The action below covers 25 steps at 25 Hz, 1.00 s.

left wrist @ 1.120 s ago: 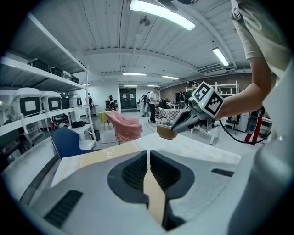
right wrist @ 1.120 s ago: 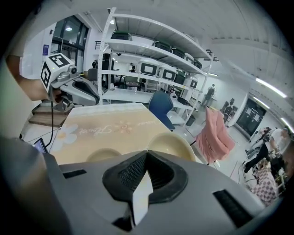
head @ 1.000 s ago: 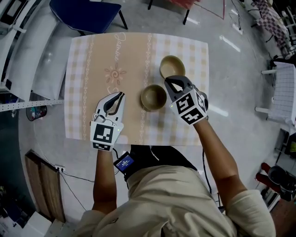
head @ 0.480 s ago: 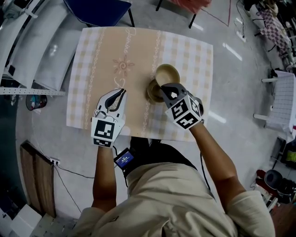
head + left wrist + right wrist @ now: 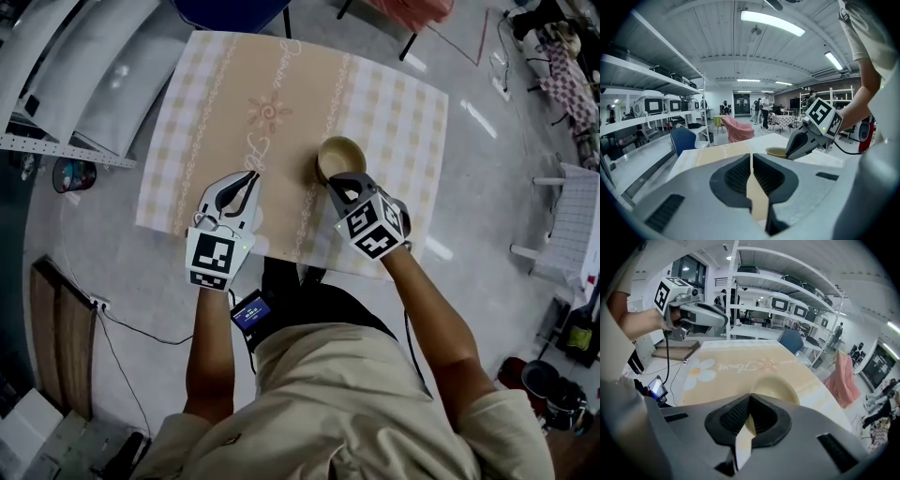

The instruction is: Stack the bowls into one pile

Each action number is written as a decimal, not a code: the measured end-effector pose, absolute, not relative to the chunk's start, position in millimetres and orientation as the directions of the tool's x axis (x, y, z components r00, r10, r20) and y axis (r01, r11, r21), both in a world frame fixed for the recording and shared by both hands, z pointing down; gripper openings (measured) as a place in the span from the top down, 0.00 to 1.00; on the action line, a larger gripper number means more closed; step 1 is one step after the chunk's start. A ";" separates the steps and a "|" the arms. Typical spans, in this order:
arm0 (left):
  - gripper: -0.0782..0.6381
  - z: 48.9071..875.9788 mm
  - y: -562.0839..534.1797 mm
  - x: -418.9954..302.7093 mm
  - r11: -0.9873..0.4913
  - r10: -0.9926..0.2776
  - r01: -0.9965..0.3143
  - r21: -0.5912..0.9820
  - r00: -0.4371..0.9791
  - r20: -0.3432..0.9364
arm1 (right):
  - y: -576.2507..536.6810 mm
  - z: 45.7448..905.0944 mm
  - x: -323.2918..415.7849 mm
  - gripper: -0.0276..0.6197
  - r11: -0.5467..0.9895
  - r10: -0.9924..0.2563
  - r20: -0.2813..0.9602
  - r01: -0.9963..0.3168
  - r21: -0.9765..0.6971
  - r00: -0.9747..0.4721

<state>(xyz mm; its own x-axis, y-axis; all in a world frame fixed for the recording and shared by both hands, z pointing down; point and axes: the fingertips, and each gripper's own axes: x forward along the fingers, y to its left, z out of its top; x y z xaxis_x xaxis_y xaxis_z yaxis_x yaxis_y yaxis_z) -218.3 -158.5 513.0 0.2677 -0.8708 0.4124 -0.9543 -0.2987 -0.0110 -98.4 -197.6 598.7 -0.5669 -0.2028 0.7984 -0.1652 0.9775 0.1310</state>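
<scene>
Tan glazed bowl (image 5: 339,157) sits mid-right on the checked-cloth bench (image 5: 234,84), apparently topping the pile. The right hand-held gripper (image 5: 343,181) pinches its near rim, likely steadying it. The left hand-held gripper (image 5: 249,178), closed and empty, waits beside.

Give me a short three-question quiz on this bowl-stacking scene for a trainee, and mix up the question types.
1. True or false: the left gripper holds the bowl.
2. Which gripper is shut on the bowl's near rim? A) left gripper B) right gripper C) neither
3. Fill in: a checked, flower-printed ____ lies under the bowl.

Key
1. False: its jaws are shut on nothing, off to the bowl's side.
2. B
3. tablecloth
</scene>
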 end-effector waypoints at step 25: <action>0.87 507.5 -136.9 -215.4 -0.248 -0.890 -0.969 -0.008 0.224 0.398 | -186.2 631.1 -90.4 0.94 0.989 -0.143 0.842 -0.110 0.100 -0.520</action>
<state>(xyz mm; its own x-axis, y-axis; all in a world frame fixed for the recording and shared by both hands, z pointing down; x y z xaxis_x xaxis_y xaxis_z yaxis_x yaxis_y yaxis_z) -215.4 -136.9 507.5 0.2240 -0.8896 0.3980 -0.9688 -0.2477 -0.0084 -90.4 -186.2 631.1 -0.5198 -0.1433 0.8422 -0.1100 0.9889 0.1004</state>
